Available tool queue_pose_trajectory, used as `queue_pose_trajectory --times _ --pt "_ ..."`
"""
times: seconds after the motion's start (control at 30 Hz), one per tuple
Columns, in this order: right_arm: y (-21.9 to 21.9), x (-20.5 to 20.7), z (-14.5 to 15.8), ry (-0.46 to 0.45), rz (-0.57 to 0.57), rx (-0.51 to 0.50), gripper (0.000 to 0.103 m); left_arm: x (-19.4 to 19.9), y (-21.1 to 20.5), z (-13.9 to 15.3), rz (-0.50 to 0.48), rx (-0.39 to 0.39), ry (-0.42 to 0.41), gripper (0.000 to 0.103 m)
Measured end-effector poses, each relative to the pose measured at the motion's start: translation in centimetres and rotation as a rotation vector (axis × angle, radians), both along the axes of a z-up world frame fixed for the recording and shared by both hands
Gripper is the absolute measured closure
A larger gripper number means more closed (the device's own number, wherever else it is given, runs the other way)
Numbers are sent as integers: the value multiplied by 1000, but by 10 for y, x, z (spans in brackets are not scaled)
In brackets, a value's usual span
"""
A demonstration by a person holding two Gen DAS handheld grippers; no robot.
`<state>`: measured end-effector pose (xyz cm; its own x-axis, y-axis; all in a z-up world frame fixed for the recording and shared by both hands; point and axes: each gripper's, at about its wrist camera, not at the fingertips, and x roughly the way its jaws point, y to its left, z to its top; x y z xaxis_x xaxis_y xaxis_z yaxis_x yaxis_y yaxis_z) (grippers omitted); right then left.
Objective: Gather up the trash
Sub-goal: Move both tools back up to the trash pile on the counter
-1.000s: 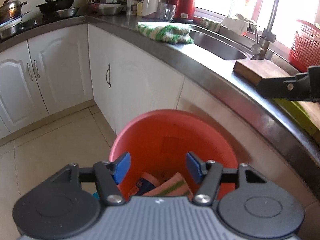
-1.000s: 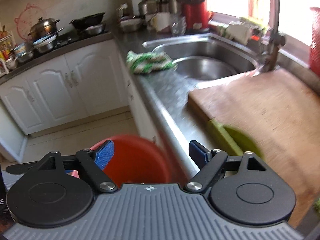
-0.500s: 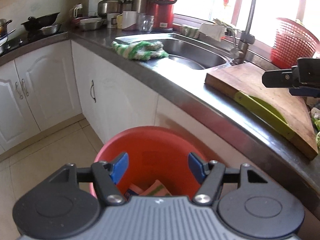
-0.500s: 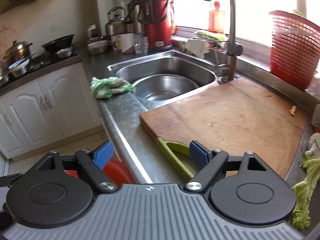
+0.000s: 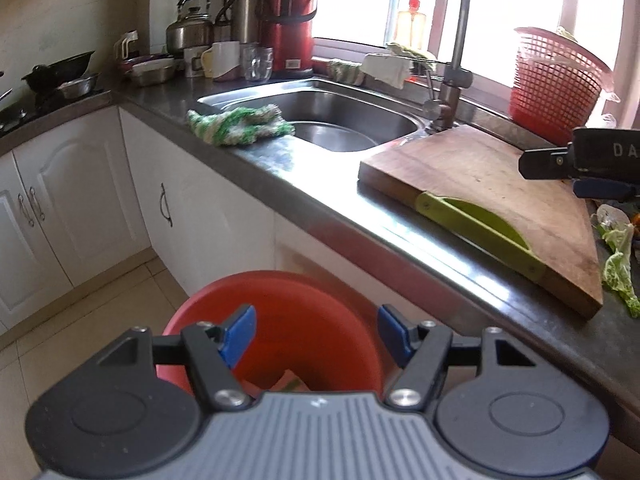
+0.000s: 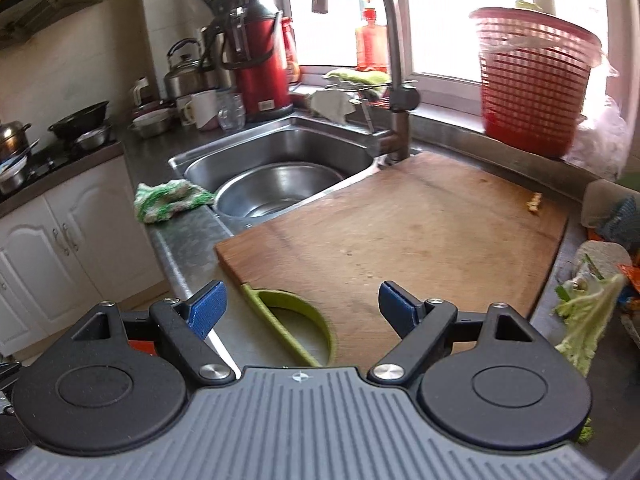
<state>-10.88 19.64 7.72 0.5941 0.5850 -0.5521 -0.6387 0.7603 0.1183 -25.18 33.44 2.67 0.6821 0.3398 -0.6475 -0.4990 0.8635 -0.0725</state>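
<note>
Kitchen counter: vegetable scraps [image 6: 588,312] lie right of the cutting board [image 6: 400,232], nearest your empty, spread right gripper [image 6: 302,306].

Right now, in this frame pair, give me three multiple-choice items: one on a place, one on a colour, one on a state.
1. Where does the green-and-white cloth lie?
A. on the cutting board
B. on the counter at the sink's edge
C. in the bucket

2. What colour is the laundry-style basket by the window?
A. red
B. blue
C. white

3. How is the left tool?
A. shut on a leaf
B. shut and empty
C. open and empty

Answers: B, the cloth rests on steel beside the basin; A, its lattice is red; C, the blue pads stand apart over the orange bucket with nothing between them.
</note>
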Motion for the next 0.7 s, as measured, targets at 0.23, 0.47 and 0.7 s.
queue_pose_trajectory --times 0.23,0.47,0.7 --pt "-21 1 -1 1 -53 20 0 8 -18 8 -30 24 7 36" --pt "-43 3 -2 -5 -94 36 0 14 -36 18 -63 51 2 36" --pt "-67 1 -3 -14 -140 51 0 20 -56 26 -103 71 -3 36"
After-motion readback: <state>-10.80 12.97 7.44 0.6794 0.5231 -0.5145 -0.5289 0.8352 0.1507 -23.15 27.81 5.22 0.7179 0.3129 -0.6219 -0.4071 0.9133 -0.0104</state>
